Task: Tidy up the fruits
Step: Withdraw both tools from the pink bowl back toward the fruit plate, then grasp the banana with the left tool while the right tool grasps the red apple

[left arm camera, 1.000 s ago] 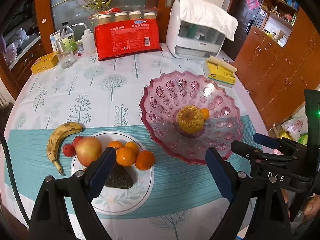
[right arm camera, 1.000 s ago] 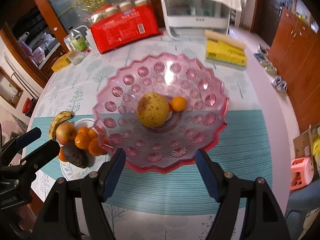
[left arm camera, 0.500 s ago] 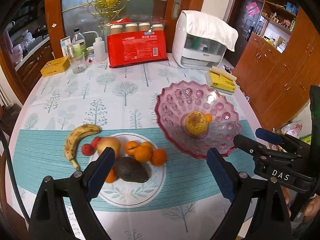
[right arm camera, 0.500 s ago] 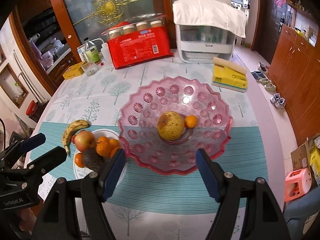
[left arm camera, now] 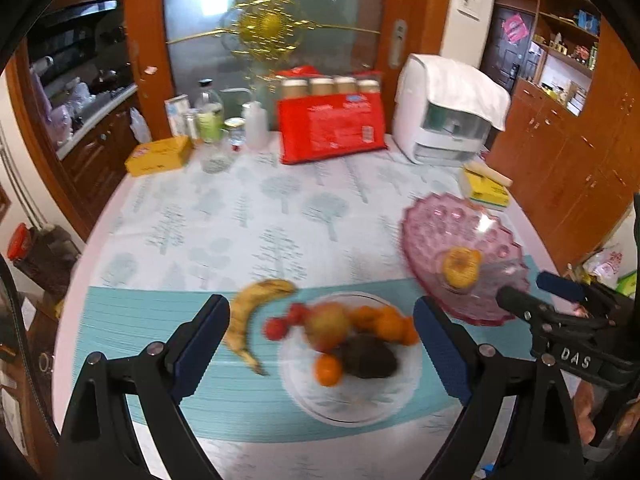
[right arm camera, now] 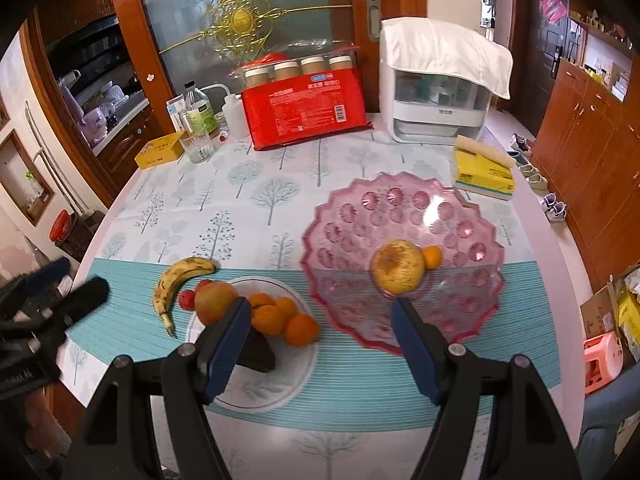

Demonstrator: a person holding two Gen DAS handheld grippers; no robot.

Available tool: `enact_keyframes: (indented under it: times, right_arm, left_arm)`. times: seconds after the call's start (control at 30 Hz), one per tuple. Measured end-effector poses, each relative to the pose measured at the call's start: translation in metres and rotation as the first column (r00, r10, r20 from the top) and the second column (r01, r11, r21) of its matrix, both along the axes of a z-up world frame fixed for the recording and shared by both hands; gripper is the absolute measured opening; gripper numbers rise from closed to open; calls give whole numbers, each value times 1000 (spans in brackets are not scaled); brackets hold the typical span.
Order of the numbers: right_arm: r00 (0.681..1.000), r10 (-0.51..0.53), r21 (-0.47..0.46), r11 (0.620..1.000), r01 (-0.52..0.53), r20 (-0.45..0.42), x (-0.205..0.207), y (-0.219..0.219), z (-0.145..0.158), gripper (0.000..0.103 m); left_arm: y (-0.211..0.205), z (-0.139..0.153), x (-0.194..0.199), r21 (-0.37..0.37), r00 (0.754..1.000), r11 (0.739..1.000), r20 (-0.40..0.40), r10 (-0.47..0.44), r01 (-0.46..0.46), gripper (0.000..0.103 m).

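Both views have pulled back and swung leftward since half a second ago, so the white plate point(right arm camera: 256, 392) now lies low and centre in each, and the left view is blurred. The left gripper point(left arm camera: 320, 344) and right gripper point(right arm camera: 320, 340) both hang above the table with fingers spread wide, grasping nothing. On the plate sit an apple point(right arm camera: 214, 302), oranges point(right arm camera: 276, 316) and a dark avocado point(right arm camera: 260, 352) (banana point(right arm camera: 176, 282) just left of it), while the pink bowl point(right arm camera: 400, 208) at centre right holds a yellow pear point(right arm camera: 398, 266) and one small orange point(right arm camera: 433, 257).
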State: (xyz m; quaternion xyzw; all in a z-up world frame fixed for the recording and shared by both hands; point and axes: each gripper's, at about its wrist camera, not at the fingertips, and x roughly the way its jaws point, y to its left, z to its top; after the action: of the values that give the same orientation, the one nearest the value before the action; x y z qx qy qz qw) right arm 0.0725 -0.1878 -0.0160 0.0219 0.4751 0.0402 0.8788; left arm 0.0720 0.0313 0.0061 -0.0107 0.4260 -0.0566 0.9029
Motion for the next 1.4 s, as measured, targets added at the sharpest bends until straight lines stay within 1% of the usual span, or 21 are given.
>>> enact_keyframes:
  times: [0.1, 0.23, 0.33, 0.5, 0.63, 0.8, 0.97, 1.07, 1.2, 1.4]
  right_arm:
    - [1000, 4, -3, 1000, -4, -10, 2, 21, -7, 73]
    - [999, 0, 3, 1000, 0, -41, 7, 47, -22, 73]
    - [997, -8, 27, 1000, 10, -77, 11, 61, -37, 73]
    - [992, -32, 63, 997, 40, -120, 21, 76, -60, 73]
    - [985, -48, 60, 996, 59, -166, 32, 87, -77, 73]
    - [980, -36, 38, 998, 44, -197, 44, 103, -95, 73]
    - [975, -11, 39, 999, 20, -221, 58, 116, -111, 73]
    - [969, 0, 39, 999, 10, -248, 65, 120, -123, 73]
    - [958, 9, 49, 999, 5, -286, 72, 122, -138, 73]
    - [953, 20, 57, 998, -3, -304, 78, 123, -148, 73]
  left_arm:
    - [35, 0, 7, -4, 1000, 1000, 1, 24, -24, 92]
    - [77, -10, 21, 5, 999, 999, -18, 51, -51, 92]
    - [101, -25, 35, 16, 998, 999, -49, 50, -50, 92]
    - [118, -60, 58, 32, 993, 999, -116, 23, -19, 92]
    - [121, -95, 77, 33, 982, 999, -187, -11, 17, 92]
    - [122, -133, 99, 22, 964, 998, -261, -44, 51, 92]
    - [118, -164, 121, 5, 951, 998, -303, -60, 65, 92]
    - [112, -177, 129, -7, 943, 996, -322, -83, 85, 92]
    - [101, -190, 134, -2, 934, 993, -340, -114, 121, 90]
    - [91, -205, 143, -4, 920, 991, -370, -128, 136, 84]
